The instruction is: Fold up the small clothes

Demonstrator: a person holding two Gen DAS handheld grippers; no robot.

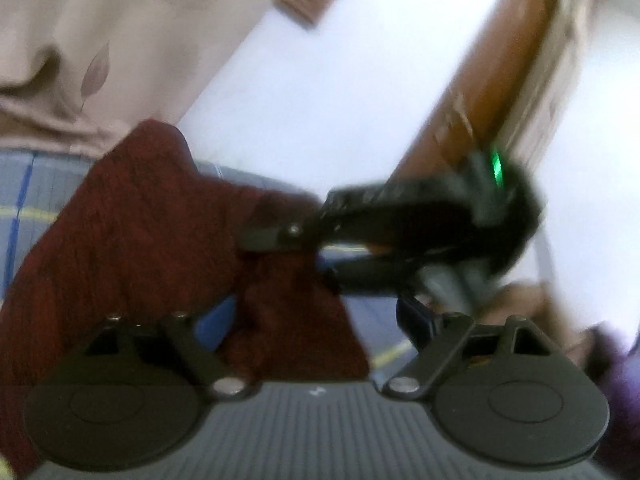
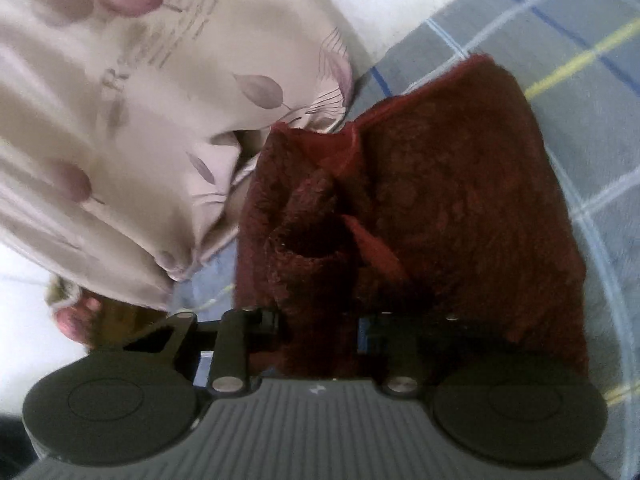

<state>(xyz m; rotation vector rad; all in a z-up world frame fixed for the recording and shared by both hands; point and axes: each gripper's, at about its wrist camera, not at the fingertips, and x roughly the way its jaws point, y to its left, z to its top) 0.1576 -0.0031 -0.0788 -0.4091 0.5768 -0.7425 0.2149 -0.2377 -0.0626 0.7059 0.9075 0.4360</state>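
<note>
A dark red fuzzy garment [image 2: 452,200] lies on a grey plaid sheet [image 2: 560,40]. In the right wrist view, part of it is bunched up between my right gripper's [image 2: 320,328] fingers, which are shut on the cloth. In the left wrist view the garment [image 1: 132,224] hangs lifted. The right gripper [image 1: 276,236] shows there, clamped on the cloth's upper edge. My left gripper [image 1: 300,340] is wide apart, and cloth drapes down over the gap. Whether it grips the cloth I cannot tell.
A beige pillow with a leaf print [image 2: 140,120] lies next to the garment at the left. A white wall [image 1: 320,100] and a brown wooden door frame [image 1: 492,80] stand behind the bed. A person's hand [image 1: 520,308] shows at the right.
</note>
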